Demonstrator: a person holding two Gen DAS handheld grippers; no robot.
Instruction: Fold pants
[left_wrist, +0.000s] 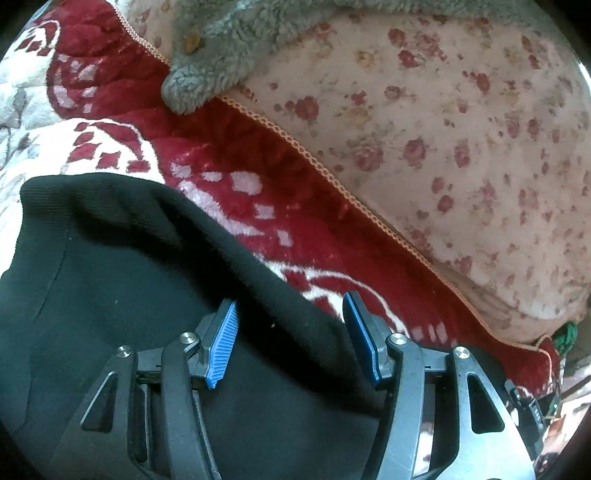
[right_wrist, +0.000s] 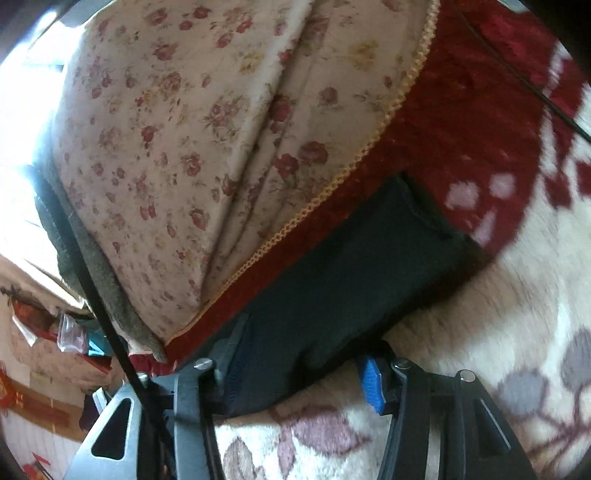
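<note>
Pants (left_wrist: 122, 295), black, lie on a red and white blanket (left_wrist: 229, 162) in the left wrist view, with a ribbed edge running diagonally. Left tongs (left_wrist: 291, 314) stand apart over the cloth, gripping nothing; the edge passes between the 2 blue pads (left_wrist: 223, 343). A floral quilt (left_wrist: 443, 147) and grey fleece (left_wrist: 221, 48) lie beyond.

Right wrist view: pants (right_wrist: 351, 277) stretch away from the right tongs (right_wrist: 295, 365), which are apart, cloth between the fingers, over the blanket (right_wrist: 480, 122), beside the quilt (right_wrist: 184, 147)
</note>
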